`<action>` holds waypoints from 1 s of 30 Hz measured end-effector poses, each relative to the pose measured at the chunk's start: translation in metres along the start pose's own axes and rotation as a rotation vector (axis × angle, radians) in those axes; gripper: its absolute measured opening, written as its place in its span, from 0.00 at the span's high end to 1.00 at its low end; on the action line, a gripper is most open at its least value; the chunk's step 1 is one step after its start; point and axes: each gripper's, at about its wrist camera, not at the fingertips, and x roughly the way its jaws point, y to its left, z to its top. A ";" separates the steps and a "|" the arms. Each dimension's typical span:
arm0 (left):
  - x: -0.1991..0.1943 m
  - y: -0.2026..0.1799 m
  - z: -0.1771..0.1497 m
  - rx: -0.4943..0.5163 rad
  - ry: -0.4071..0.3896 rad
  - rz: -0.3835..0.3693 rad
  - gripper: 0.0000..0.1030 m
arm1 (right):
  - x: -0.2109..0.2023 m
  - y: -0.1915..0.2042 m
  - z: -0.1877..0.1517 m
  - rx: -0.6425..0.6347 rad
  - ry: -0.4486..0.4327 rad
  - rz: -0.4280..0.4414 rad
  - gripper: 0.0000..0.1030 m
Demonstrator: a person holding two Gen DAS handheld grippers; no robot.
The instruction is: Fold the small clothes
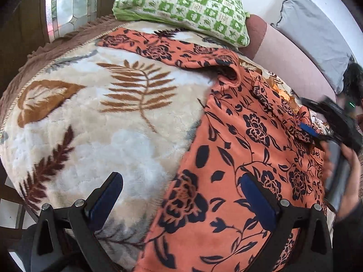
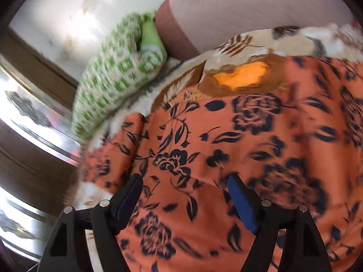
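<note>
Hovering with fingers apart over the orange floral garment (image 1: pixel 238 158) spread across the bed's fleece blanket (image 1: pixel 95 117), near the green pillow (image 1: pixel 181 9): left gripper (image 1: pixel 181 199), right gripper (image 2: pixel 185 200). Risk: pinching plush blanket along with thin cloth, dragging the fold askew.

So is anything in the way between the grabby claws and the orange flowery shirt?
Nothing visible. The left gripper hangs open over the orange shirt edge and the fleece blanket. The right gripper is open right above the shirt. The green pillow sits off at the far end.
</note>
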 end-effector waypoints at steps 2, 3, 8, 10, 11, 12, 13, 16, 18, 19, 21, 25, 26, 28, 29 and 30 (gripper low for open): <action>0.005 -0.014 0.006 0.020 0.008 -0.023 0.00 | -0.034 -0.014 0.003 0.034 -0.070 -0.028 0.17; 0.008 -0.024 0.011 0.039 0.005 -0.039 0.00 | -0.048 -0.027 0.001 0.062 -0.104 -0.048 0.16; 0.035 -0.094 0.060 0.171 0.000 -0.158 0.00 | -0.086 -0.094 -0.001 0.201 -0.146 -0.101 0.14; 0.058 -0.119 0.086 0.193 0.038 -0.230 0.00 | -0.092 -0.110 -0.007 0.241 -0.153 -0.066 0.14; 0.072 -0.131 0.099 0.192 0.055 -0.248 0.00 | -0.095 -0.114 -0.010 0.247 -0.159 -0.052 0.14; 0.090 -0.142 0.111 0.189 0.078 -0.266 0.00 | -0.095 -0.118 -0.015 0.251 -0.167 -0.033 0.14; 0.105 -0.150 0.120 0.181 0.102 -0.274 0.00 | -0.095 -0.119 -0.020 0.251 -0.171 -0.018 0.14; 0.153 -0.162 0.138 0.110 0.181 -0.297 0.02 | -0.090 -0.123 -0.026 0.250 -0.156 0.002 0.14; 0.173 -0.159 0.145 0.030 0.205 -0.308 0.08 | -0.098 -0.126 -0.024 0.242 -0.164 0.033 0.14; 0.177 -0.155 0.147 -0.011 0.197 -0.318 0.08 | -0.096 -0.124 -0.021 0.234 -0.168 0.040 0.14; 0.179 -0.152 0.150 -0.071 0.171 -0.334 0.08 | -0.095 -0.128 -0.021 0.240 -0.157 0.045 0.14; 0.182 -0.159 0.152 -0.060 0.166 -0.319 0.24 | -0.088 -0.133 -0.021 0.287 -0.137 0.056 0.14; 0.183 -0.159 0.152 -0.058 0.166 -0.294 0.34 | -0.090 -0.134 -0.021 0.293 -0.143 0.057 0.14; 0.185 -0.158 0.154 -0.054 0.165 -0.266 0.47 | -0.093 -0.135 -0.021 0.299 -0.158 0.053 0.14; 0.186 -0.158 0.155 -0.043 0.172 -0.234 0.67 | -0.094 -0.136 -0.021 0.302 -0.161 0.051 0.14; 0.187 -0.155 0.157 -0.039 0.180 -0.204 0.90 | -0.095 -0.139 -0.022 0.307 -0.161 0.052 0.14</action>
